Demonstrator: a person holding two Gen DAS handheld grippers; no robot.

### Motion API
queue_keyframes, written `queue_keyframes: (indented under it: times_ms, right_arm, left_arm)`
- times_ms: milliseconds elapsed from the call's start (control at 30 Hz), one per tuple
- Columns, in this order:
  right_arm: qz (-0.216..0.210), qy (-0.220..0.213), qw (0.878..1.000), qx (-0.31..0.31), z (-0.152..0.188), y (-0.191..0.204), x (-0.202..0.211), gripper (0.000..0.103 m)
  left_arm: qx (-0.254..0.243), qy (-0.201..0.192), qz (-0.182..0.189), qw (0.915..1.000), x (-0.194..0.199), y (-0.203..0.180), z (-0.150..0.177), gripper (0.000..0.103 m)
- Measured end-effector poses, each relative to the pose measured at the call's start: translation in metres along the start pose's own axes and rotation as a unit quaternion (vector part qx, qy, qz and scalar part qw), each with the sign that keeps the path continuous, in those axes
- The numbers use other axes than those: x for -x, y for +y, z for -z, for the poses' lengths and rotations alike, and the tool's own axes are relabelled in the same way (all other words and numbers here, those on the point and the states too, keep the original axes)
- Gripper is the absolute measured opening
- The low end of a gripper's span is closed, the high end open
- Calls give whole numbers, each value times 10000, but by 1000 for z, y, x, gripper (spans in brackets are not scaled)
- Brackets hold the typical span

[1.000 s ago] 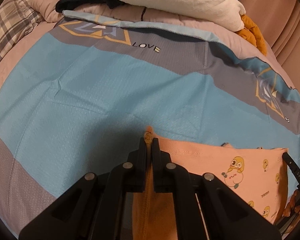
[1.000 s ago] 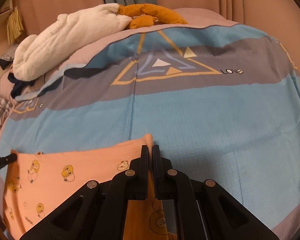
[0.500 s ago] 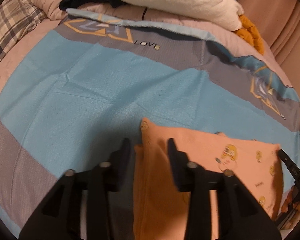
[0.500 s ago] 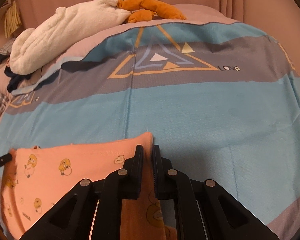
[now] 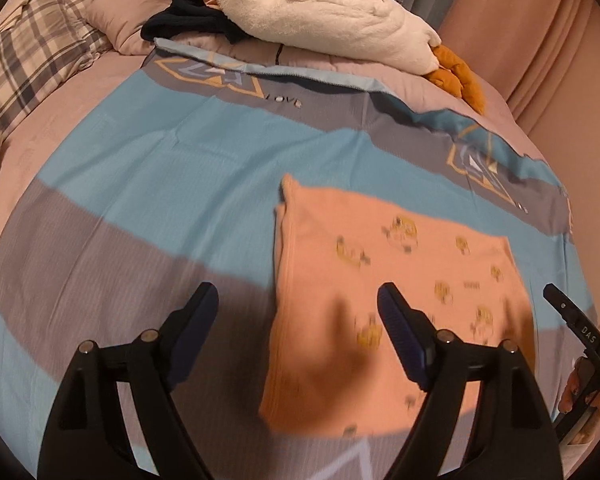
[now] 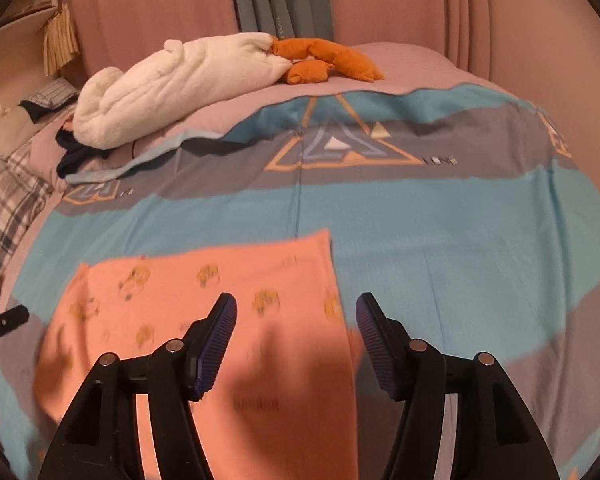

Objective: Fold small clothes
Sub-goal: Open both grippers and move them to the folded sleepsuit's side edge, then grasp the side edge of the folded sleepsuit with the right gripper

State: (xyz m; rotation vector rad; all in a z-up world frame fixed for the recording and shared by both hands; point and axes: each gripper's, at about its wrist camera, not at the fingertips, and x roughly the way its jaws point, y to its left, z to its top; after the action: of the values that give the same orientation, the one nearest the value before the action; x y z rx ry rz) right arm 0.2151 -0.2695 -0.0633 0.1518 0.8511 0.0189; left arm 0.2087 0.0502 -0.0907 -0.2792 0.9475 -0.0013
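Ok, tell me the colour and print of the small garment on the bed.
Peach-orange garment with small yellow cartoon figures; clearest in the left wrist view.

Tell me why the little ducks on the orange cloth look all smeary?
Left wrist view: motion blur smears the orange cloth prints, and a dark shadow falls on its near part. Right wrist view: same smear on the prints; the fisheye bends the bedspread stripes.

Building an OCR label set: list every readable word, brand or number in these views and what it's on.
"LOVE": on the bedspread, beside a triangle motif; blurred in the right wrist view.
"DAS": on the right gripper, seen from the left wrist.
Small print on the orange garment: too blurred to read.
Lettering on the grey curtain: too small to read.
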Motion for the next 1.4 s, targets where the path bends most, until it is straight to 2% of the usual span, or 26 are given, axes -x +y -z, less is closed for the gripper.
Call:
queue_keyframes:
  times_ms: [233,333,400,700,833,967,1100,1133,1200,1233,1300,1333,1400]
  right_arm:
    - [-61,164,9986,-505,46,-18,27,62]
    - [-146,238,9979,-588,60,-21,32,62]
    - [-150,294,9974,-634,68,-22,32,62]
    - [-372,540,9932,-962,90,-27,18,62]
    - [-664,638,9899,-1074,92,-28,5,62]
    - [-792,573,9881,-1185,90,-27,-2,62]
    - [-964,545,9851,-1313,83,-25,-12,62]
    - [-981,525,9852,-1305,81,-23,-14,62]
    - [-992,495,9853,-1300,77,-21,-19,55]
    - [-980,478,9854,-1310,74,-20,-23,52]
    - [-964,460,9851,-1351,72,-20,-28,32]
    - [-966,467,9847,-1376,71,-21,-30,27]
    - [-972,415,9852,-1350,70,-20,-29,19]
  left_arm:
    - [95,265,14,9996,-1,2,48,82]
    - [85,334,-112,9993,-4,-1,62,82]
    - [132,355,-35,9993,-5,-1,68,82]
    - [213,490,108,9985,-23,-8,77,82]
    - [225,487,128,9985,-34,-9,77,82]
    - [237,480,293,9981,-42,-11,72,81]
    - [499,481,556,9961,-45,-8,64,80]
    - [580,478,628,9952,-46,-7,62,75]
    - [761,477,774,9930,-50,-4,59,64]
    - [859,497,832,9916,-52,-4,57,54]
    - [1050,525,954,9885,-56,-1,55,35]
    - [1108,582,1115,9859,-58,-1,53,20]
    - [1238,591,1165,9837,-57,-1,53,17]
